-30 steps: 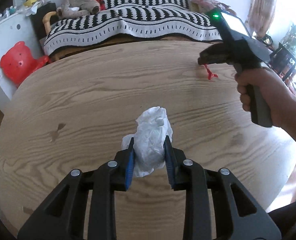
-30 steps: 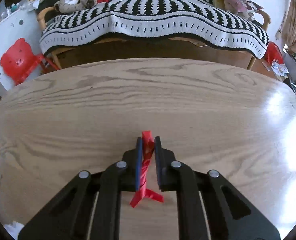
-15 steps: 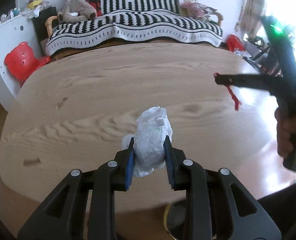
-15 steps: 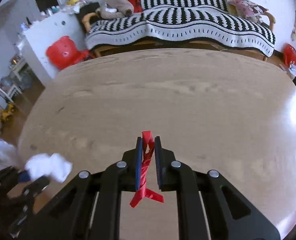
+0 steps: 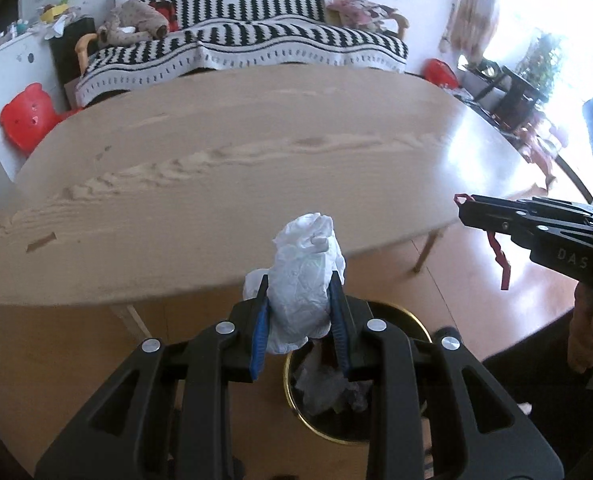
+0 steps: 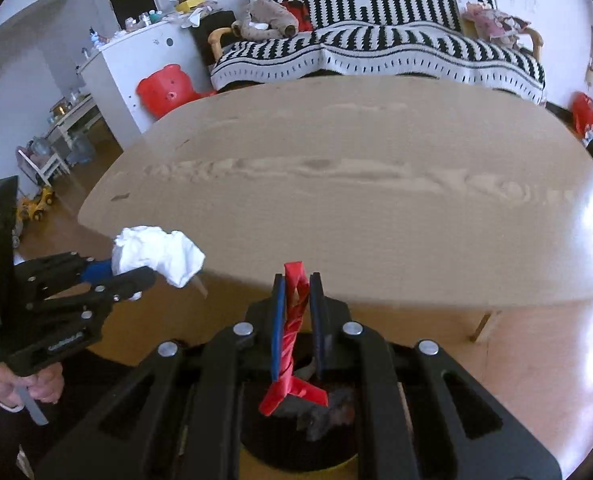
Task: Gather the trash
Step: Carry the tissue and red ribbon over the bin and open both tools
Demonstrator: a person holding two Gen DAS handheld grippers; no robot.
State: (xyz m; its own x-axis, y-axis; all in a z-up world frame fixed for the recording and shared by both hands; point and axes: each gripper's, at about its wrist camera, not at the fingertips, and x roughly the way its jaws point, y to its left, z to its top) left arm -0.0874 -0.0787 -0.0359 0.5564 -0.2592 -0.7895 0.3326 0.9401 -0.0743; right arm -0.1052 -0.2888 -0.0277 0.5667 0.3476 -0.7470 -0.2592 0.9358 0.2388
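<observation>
Left wrist: left gripper (image 5: 299,304) level, clamping tissue (image 5: 302,280)

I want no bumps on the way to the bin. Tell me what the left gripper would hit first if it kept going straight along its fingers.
Probably the near edge of the wooden table. The left gripper, shut on the crumpled white tissue, points across the tabletop, while the trash bin sits below. Height over the table is unclear, so it might pass above.

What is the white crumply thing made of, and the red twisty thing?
The white wad looks like tissue paper: matte, soft creases. The red strip seems to be thin plastic wrapper or foil, judging by its tight twist and slight sheen; hard to be sure.
</observation>
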